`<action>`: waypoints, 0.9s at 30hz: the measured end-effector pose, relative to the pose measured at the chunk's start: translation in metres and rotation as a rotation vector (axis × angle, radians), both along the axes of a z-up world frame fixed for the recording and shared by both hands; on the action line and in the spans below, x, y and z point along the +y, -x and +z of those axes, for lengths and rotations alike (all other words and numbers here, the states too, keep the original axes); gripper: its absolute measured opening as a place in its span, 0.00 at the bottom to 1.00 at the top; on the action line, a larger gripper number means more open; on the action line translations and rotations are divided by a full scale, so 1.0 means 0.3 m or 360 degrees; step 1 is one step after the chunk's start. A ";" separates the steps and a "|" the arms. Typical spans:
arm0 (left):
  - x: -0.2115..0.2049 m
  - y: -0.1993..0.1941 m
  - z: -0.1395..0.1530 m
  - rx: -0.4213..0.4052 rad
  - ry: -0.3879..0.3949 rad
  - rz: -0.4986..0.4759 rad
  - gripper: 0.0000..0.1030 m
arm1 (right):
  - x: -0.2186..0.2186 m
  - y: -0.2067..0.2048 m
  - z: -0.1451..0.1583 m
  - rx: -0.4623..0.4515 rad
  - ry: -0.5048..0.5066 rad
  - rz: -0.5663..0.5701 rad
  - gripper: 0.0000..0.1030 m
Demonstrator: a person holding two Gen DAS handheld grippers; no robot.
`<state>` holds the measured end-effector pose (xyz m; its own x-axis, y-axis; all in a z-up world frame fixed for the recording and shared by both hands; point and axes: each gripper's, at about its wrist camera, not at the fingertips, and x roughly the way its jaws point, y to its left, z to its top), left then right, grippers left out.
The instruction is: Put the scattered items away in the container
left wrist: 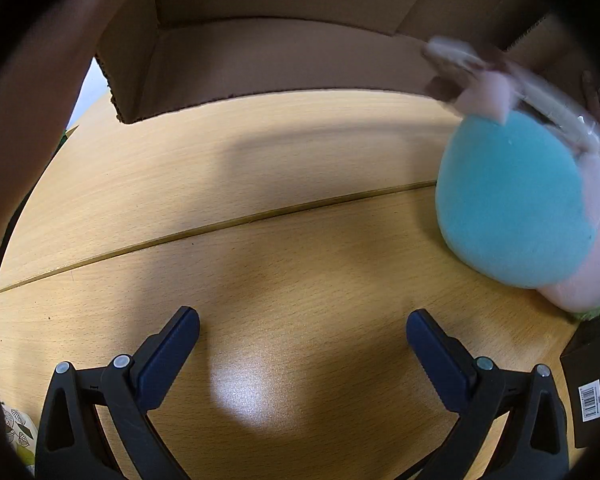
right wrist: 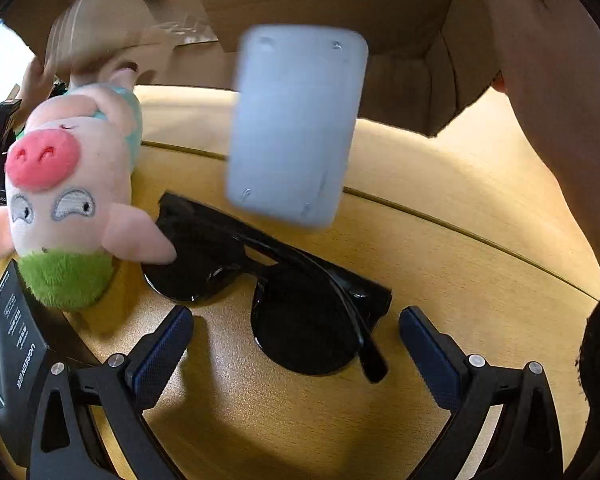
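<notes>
Done: nothing visibly lay in the box (left wrist: 284, 60).
Left: toy pig (right wrist: 72, 184), sunglasses (right wrist: 276, 292) lay on the table (left wrist: 260, 168).
Fingers: left gripper (left wrist: 303, 330) and right gripper (right wrist: 296, 328) spread, empty.

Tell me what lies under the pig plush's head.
The pig plush lies with its ear over one corner of the black sunglasses, and its green end meets a black box. The table directly beneath its head is covered.

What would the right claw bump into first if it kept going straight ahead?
Probably the black sunglasses, lying on the table right between the open right claw fingers. The blurry grey-blue slab sits further along, though its depth is unclear.
</notes>
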<state>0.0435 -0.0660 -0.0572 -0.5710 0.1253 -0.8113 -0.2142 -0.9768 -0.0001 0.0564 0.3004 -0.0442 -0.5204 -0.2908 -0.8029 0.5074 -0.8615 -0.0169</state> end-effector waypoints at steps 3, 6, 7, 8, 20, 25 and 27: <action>0.004 0.002 0.001 0.0000 0.0000 0.0000 1.00 | -0.004 -0.003 -0.002 -0.0001 -0.0001 0.0000 1.00; 0.007 0.003 0.003 0.0001 0.0000 0.0000 1.00 | -0.010 -0.008 -0.004 0.0000 -0.0001 0.0006 1.00; 0.006 0.003 0.003 0.0001 0.0000 0.0000 1.00 | -0.013 -0.010 -0.004 -0.0001 0.0000 0.0009 1.00; 0.006 0.005 0.003 0.0000 0.0000 0.0000 1.00 | -0.016 -0.012 -0.005 0.0000 -0.0002 0.0017 1.00; 0.015 0.009 0.008 0.0001 0.0000 0.0000 1.00 | -0.036 -0.032 -0.018 0.0002 -0.0001 0.0029 1.00; 0.012 0.010 0.010 0.0001 -0.0001 0.0000 1.00 | -0.043 -0.022 -0.020 0.0001 -0.0001 0.0037 1.00; 0.013 0.011 0.010 0.0001 -0.0001 0.0000 1.00 | -0.046 -0.016 -0.021 0.0000 -0.0001 0.0037 1.00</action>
